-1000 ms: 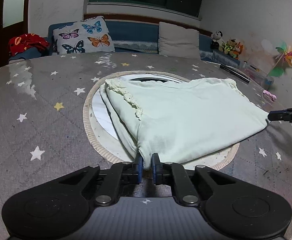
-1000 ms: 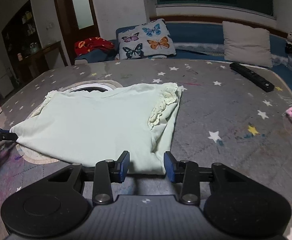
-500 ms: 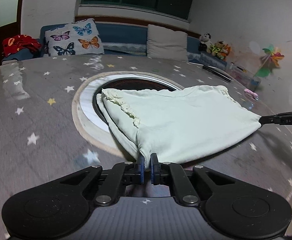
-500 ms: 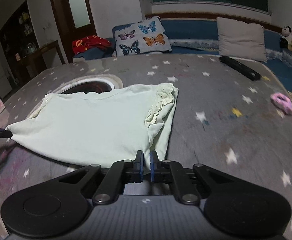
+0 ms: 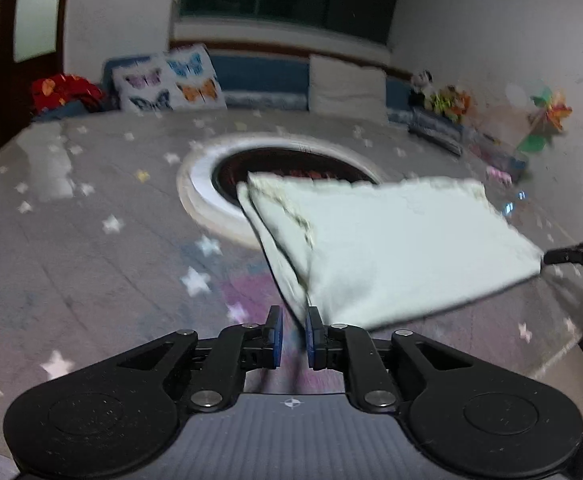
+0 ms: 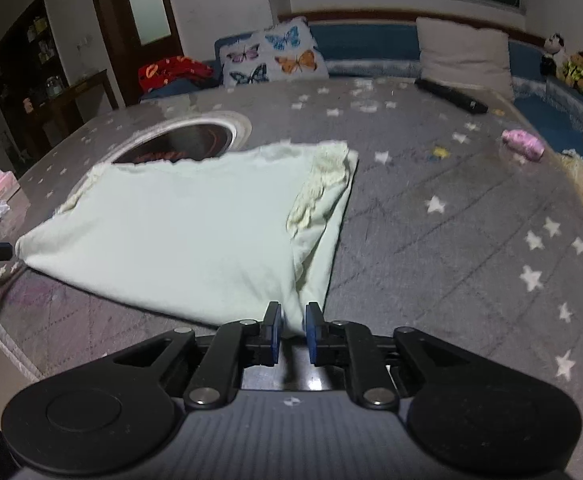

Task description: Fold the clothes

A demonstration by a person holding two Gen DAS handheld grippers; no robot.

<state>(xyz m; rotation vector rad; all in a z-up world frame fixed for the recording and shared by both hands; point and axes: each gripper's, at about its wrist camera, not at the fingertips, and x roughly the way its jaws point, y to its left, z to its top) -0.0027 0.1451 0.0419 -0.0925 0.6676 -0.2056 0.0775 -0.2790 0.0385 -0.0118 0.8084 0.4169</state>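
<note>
Pale green ruffle-sleeved top (image 6: 195,232), soft cotton, stretched left-right over the star-print tablecloth (image 6: 451,240); left gripper (image 5: 291,330) and right gripper (image 6: 291,330) each clamp a near hem corner.

Both wrist cameras are sitting low over the table (image 5: 71,240), looking forward along their fingers, close behind the shirt (image 5: 391,248), sharing it from opposite corners.
</note>
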